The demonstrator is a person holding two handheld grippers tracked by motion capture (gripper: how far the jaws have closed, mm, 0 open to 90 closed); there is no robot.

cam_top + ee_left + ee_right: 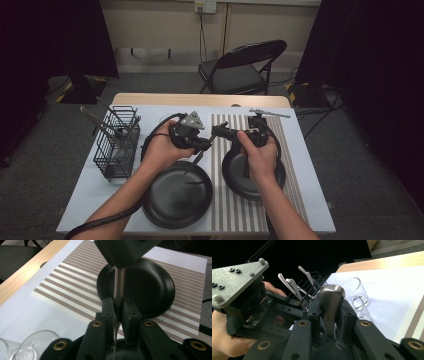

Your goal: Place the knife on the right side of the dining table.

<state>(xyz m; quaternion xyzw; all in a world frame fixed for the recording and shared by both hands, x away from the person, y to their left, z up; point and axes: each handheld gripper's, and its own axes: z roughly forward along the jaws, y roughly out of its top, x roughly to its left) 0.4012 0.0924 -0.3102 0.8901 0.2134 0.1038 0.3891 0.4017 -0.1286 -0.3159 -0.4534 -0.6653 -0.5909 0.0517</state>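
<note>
A metal utensil (119, 282) spans between my two grippers, which face each other above the table. My left gripper (118, 302) is shut on its thin shaft, seen edge-on, over the black bowl (150, 285). Along the jaws of my right gripper (329, 302) lies the broad rounded handle end (331, 300), and they are shut on it. In the high view the left gripper (207, 142) and right gripper (222, 132) meet almost tip to tip, and a thin dark end of the utensil (192, 164) slants down over the black plate (160, 210).
A black wire basket (117, 142) with several pieces of cutlery stands at the left. Clear glasses (355, 293) sit behind the grippers on the white cloth. A striped placemat (225, 210) lies under the right bowl (230, 175). A folding chair (240, 67) stands beyond the table.
</note>
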